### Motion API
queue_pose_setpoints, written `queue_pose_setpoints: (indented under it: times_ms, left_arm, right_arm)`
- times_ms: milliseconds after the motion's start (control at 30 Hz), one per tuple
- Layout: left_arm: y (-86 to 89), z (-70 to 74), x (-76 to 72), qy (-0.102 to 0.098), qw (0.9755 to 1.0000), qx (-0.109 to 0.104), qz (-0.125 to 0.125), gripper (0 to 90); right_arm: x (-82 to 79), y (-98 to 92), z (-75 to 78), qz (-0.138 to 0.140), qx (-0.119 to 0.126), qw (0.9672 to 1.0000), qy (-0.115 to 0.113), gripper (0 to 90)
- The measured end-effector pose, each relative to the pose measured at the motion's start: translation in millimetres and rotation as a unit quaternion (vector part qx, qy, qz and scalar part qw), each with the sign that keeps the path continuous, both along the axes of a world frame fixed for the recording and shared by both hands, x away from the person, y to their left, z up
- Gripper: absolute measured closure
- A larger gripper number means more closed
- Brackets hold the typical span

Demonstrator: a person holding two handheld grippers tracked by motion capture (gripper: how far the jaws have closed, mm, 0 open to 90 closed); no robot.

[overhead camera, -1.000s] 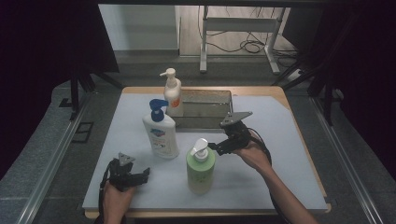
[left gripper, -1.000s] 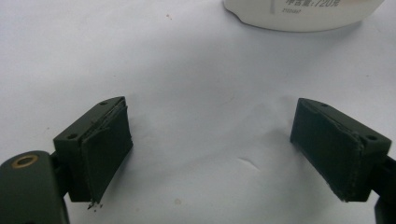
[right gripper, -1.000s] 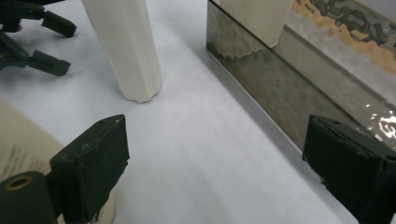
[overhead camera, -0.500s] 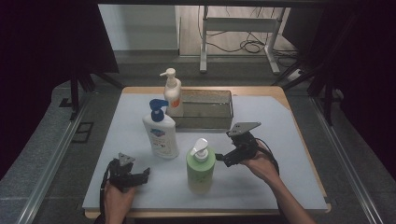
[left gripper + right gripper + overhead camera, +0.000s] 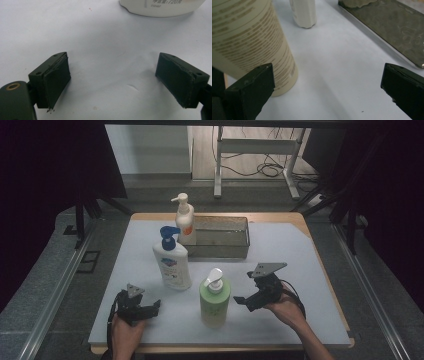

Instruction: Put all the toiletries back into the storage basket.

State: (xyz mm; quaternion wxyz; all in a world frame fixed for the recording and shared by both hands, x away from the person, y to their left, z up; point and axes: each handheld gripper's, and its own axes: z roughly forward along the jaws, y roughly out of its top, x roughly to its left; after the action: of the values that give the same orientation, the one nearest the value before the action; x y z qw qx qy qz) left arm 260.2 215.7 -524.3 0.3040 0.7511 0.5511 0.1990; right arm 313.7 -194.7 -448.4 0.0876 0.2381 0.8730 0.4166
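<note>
With jaws wide, right tool (image 5: 244, 301) nears green bottle (image 5: 214, 299), holding nothing.

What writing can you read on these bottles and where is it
"720", after some blurred characters cut off by the frame edge: on the white bottle with the blue pump, low on its body, in the left gripper view.
Blue label on that bottle, high view: too small to read.
Rows of fine print on the green bottle, right gripper view: too blurred to read.
Orange label on the small white bottle: unreadable.

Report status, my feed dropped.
Both grippers open, left gripper, right gripper just opened wider. Green pump bottle upright beside right gripper, untouched. Nothing between.
</note>
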Motion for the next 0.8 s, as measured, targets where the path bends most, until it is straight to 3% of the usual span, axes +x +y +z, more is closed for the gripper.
queue_pose_setpoints:
  times_ms: [800]
  left_arm:
    - [-0.3, -0.2, -0.1, -0.001, 1.0000, 0.000, 0.001, 11.6]
  right_arm:
    - [-38.4, 4.3, -9.0, 0.034, 0.008, 0.9991, 0.024, 1.9]
